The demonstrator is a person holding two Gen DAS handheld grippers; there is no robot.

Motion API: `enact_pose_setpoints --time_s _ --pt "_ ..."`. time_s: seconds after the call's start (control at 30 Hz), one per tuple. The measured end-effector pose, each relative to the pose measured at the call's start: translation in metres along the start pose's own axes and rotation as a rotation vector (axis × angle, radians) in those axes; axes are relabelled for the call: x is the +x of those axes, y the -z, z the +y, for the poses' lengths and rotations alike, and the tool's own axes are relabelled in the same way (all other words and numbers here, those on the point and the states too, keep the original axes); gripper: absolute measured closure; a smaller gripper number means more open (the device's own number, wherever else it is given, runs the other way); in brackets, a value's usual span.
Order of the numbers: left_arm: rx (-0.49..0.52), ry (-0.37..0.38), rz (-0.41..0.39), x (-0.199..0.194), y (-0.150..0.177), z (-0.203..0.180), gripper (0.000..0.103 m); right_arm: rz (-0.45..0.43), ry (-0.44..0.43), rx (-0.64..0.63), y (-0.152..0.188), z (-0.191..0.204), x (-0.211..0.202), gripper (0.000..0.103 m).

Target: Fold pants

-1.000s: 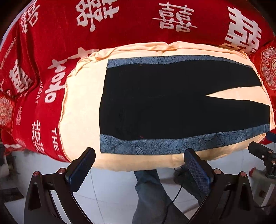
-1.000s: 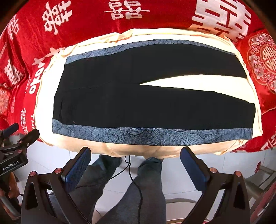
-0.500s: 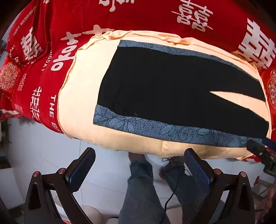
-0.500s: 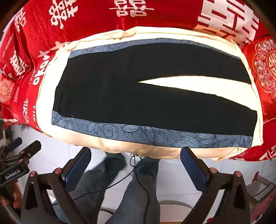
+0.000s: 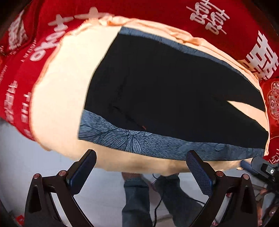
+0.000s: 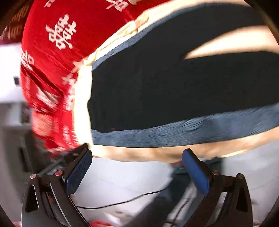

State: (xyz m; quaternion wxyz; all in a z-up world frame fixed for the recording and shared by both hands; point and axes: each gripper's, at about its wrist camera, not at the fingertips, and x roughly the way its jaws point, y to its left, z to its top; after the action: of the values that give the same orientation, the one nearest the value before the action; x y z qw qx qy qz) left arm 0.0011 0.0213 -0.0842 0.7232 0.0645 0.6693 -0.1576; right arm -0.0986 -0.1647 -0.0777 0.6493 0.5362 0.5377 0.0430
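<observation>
Black pants (image 5: pixel 167 90) with blue-grey patterned side stripes lie flat and spread out on a cream cloth (image 5: pixel 57 90), waistband to the left, legs running right with a narrow gap between them. They also show in the blurred right wrist view (image 6: pixel 174 83). My left gripper (image 5: pixel 139 167) is open and empty, just short of the near stripe (image 5: pixel 139 141). My right gripper (image 6: pixel 137 167) is open and empty, below the near stripe (image 6: pixel 174 134) by the waistband corner.
A red cover with white characters (image 5: pixel 157 14) lies under the cream cloth on the bed. The person's jeans-clad legs (image 5: pixel 137 200) and a black cable stand on the white floor below. The other gripper (image 5: pixel 261 169) shows at the right edge.
Both grippers moved closer to the near edge of the pants. The right gripper swung sharply left toward the waistband end, blurring its view. Both stay open.
</observation>
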Motion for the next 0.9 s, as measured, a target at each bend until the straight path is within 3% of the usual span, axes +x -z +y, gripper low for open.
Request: enact_pose_setpoints --time_s 0.03,0.07,0.1,0.23,0.5,0.7,0.8,0.9 --pt "-0.003 0.018 0.0 0.011 0.002 0.006 0.0 0.021 -0.015 0.013 0.006 -0.007 0.017 0.022" --pt "-0.009 0.044 0.0 0.021 0.005 0.011 0.0 0.045 -0.036 0.025 0.011 -0.015 0.034 0.038" --pt "-0.018 0.071 0.004 0.031 0.008 0.015 0.0 0.063 -0.058 0.036 0.016 -0.021 0.048 0.042" --pt "-0.033 0.181 0.019 0.063 0.019 0.028 0.0 0.054 -0.145 0.085 0.028 -0.047 0.091 0.042" --pt "-0.138 0.353 0.061 0.097 0.025 0.046 0.0 -0.033 -0.324 0.159 0.01 -0.059 0.111 0.042" --pt "-0.247 0.434 0.065 0.103 0.017 0.049 0.0 -0.099 -0.489 0.14 -0.005 -0.036 0.076 0.041" --pt "-0.319 0.509 0.052 0.101 0.01 0.049 0.0 -0.099 -0.514 0.116 -0.007 -0.028 0.061 0.041" --pt "-0.354 0.506 0.029 0.101 -0.002 0.043 0.0 -0.089 -0.507 0.112 -0.009 -0.027 0.058 0.041"
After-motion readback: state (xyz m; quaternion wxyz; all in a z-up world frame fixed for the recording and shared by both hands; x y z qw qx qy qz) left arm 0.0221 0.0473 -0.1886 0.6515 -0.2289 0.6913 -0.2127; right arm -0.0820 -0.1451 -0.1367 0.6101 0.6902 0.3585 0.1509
